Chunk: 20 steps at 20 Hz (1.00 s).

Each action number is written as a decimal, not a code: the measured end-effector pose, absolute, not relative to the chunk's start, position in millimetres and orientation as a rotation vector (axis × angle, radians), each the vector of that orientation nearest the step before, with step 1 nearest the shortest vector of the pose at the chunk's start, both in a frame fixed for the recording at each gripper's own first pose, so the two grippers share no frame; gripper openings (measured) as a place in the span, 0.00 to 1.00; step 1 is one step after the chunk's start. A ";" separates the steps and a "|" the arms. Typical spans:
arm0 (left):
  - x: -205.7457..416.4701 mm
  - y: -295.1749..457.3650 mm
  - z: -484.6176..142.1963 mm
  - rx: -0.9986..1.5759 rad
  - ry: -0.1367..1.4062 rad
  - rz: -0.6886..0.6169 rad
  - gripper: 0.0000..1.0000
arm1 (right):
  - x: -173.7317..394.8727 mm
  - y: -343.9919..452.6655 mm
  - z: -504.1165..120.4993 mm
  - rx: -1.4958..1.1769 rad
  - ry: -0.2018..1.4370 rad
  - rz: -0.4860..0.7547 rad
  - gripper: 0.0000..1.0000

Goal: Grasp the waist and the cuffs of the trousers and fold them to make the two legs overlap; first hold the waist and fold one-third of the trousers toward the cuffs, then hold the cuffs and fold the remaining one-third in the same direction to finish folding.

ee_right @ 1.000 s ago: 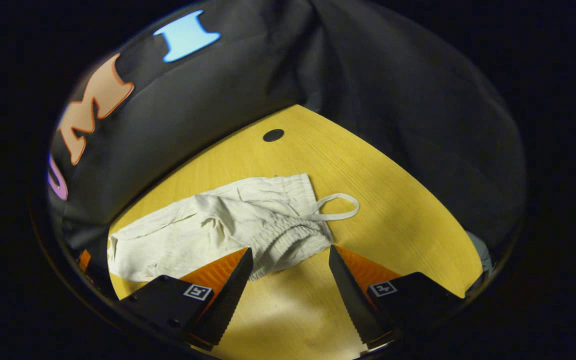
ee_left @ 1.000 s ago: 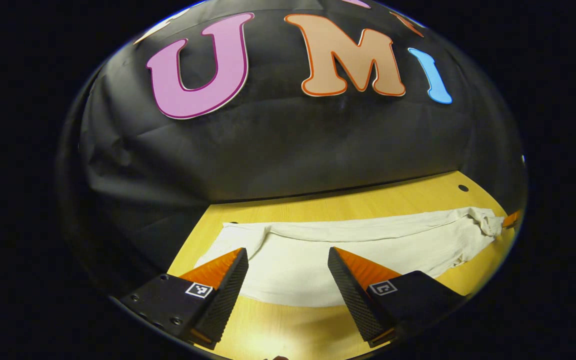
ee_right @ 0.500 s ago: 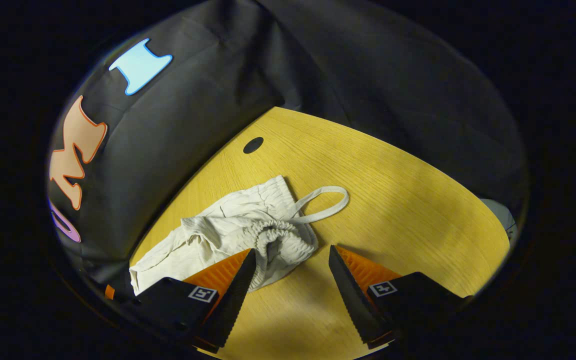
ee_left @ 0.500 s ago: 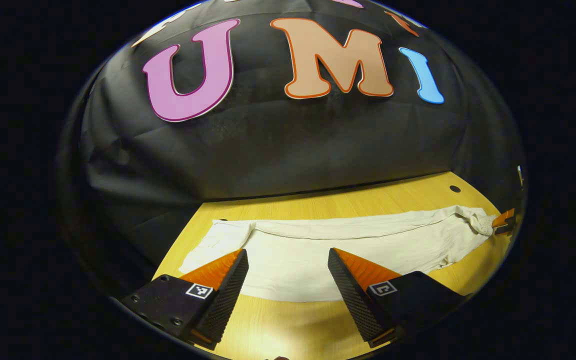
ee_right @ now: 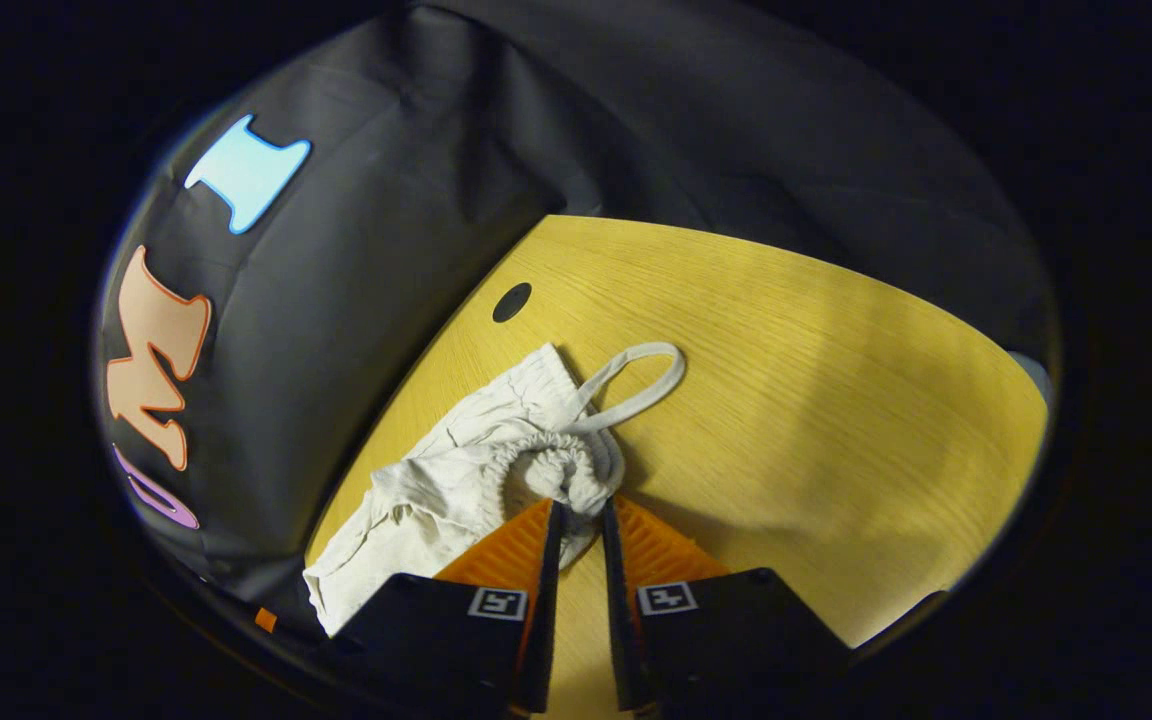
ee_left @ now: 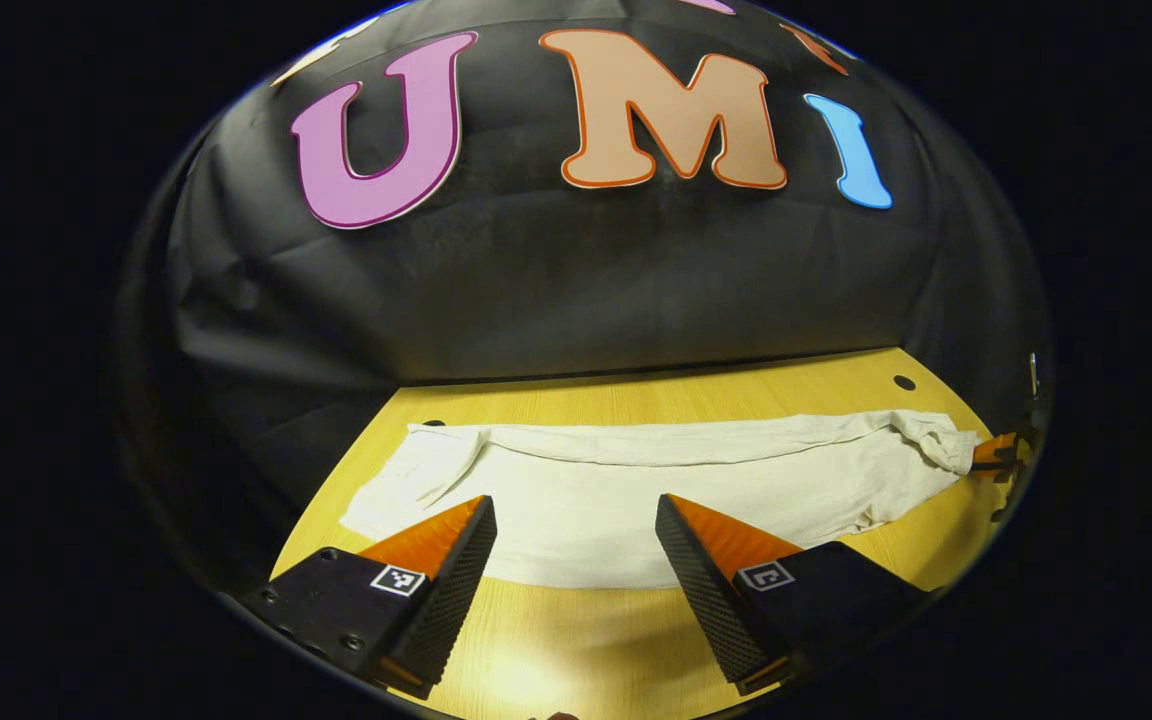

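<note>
Closing since the earlier frame, the right gripper (ee_right: 581, 515) now pinches the bunched waist (ee_right: 548, 470) of the pale trousers (ee_left: 636, 490), which lie along the yellow wooden table (ee_right: 816, 400). Left gripper (ee_left: 576, 525) hovers spread above them, black cloth wall (ee_left: 556, 280) behind.

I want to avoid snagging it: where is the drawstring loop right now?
In the right gripper view the drawstring loop lies flat on the table, just beyond the bunched waistband, near the round hole.
</note>
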<state>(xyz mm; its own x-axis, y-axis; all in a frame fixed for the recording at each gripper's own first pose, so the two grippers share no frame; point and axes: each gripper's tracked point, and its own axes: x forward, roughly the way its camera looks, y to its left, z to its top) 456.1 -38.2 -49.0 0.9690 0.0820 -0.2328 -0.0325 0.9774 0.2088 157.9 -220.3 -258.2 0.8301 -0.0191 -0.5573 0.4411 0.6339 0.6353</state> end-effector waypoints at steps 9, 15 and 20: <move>460.3 -43.7 -46.8 0.180 0.224 0.059 0.97 | 155.0 -233.0 -232.6 0.732 0.416 -0.273 0.02; 463.2 -44.6 -46.7 0.150 0.203 0.051 0.96 | 144.0 -222.0 -186.5 0.603 0.308 -0.235 0.01; 464.3 -44.6 -47.7 0.117 0.190 0.029 0.97 | 124.7 -197.7 -143.7 0.477 0.218 -0.181 0.01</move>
